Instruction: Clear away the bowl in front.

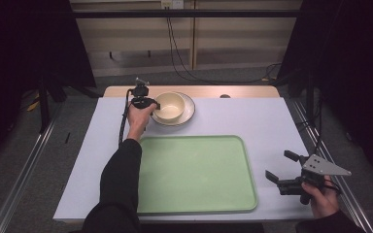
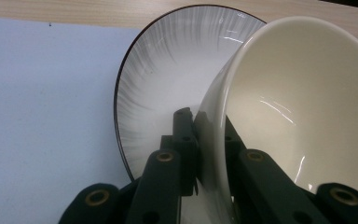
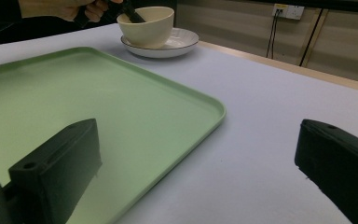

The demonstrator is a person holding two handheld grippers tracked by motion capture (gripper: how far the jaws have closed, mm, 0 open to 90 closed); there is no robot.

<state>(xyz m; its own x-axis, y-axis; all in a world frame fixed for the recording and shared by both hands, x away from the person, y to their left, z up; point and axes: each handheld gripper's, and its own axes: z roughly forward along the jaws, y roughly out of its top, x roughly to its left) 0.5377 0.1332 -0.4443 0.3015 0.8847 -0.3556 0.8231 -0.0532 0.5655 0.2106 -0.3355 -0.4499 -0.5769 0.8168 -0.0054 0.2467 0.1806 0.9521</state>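
A cream bowl [image 1: 169,106] sits on a white plate with a dark rim [image 1: 188,114] at the far side of the table. My left gripper [image 1: 151,104] is shut on the bowl's left rim [image 2: 214,116], one jaw inside and one outside. In the right gripper view the bowl [image 3: 147,25] and plate [image 3: 179,42] stand at the top left. A light green tray [image 1: 196,172] lies in the middle of the table. My right gripper [image 1: 281,167] is held open near the table's right front, beside the tray's right edge, with nothing between its jaws.
The table has a pale blue-grey top [image 1: 262,121] with a wooden strip [image 1: 243,91] along its far edge. Black cables [image 1: 175,48] hang behind the table. Metal rails [image 1: 24,170] run along the floor on both sides.
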